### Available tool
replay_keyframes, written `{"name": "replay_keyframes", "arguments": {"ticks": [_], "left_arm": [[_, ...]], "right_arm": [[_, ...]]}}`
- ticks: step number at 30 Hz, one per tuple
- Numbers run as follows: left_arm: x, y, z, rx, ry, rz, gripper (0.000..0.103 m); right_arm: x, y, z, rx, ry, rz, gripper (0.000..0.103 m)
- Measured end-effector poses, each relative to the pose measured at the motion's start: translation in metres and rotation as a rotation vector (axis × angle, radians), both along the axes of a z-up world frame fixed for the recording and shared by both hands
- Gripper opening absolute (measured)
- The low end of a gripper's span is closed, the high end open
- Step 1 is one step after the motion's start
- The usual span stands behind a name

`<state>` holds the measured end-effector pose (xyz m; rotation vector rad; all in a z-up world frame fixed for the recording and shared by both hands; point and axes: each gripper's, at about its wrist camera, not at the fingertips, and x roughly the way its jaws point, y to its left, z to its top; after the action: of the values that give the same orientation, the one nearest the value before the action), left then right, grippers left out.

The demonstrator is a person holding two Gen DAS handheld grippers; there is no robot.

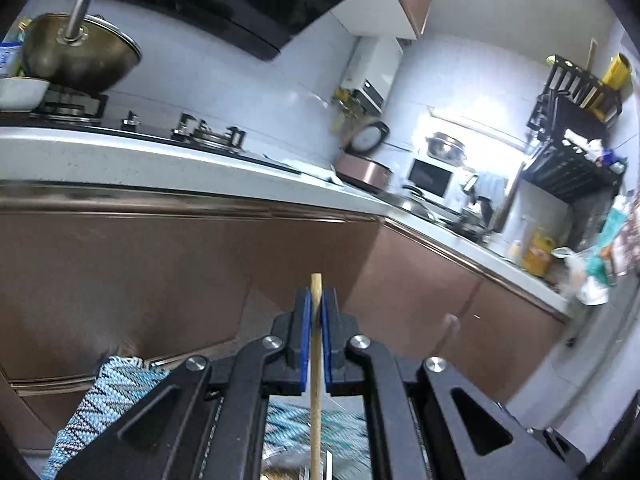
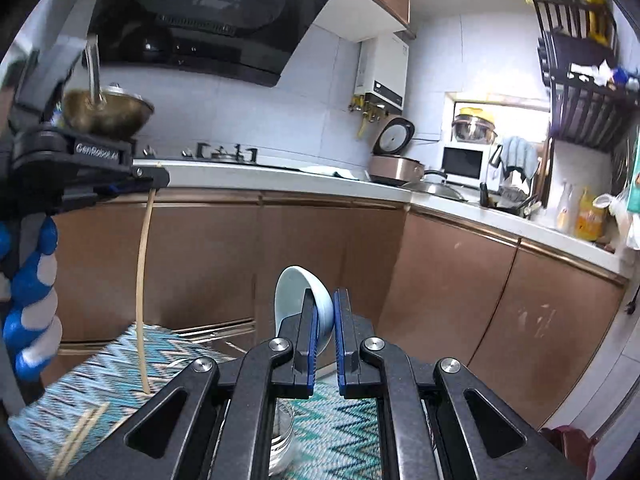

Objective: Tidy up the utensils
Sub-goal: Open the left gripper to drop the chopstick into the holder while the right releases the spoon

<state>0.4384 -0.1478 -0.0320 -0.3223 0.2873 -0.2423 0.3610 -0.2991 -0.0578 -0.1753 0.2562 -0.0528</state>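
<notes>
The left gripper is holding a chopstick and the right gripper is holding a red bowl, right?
Not quite: the bowl is pale blue, not red, as the right wrist view shows. The right gripper does hold it by the rim, and the left gripper does hold a chopstick.

Bright window [image 2: 500, 112] glare right; fisheye edges vignetted, bent; slight motion blur.
</notes>
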Motion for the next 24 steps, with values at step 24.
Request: {"name": "replay_keyframes", "arguments": {"ticks": [24], "left_arm": [[-0.022, -0.002, -0.086, 0.11, -0.011, 0.014, 0.028]], "right_arm": [[-0.009, 0.011, -0.083, 0.058, 0.05, -0.039, 0.048]]}}
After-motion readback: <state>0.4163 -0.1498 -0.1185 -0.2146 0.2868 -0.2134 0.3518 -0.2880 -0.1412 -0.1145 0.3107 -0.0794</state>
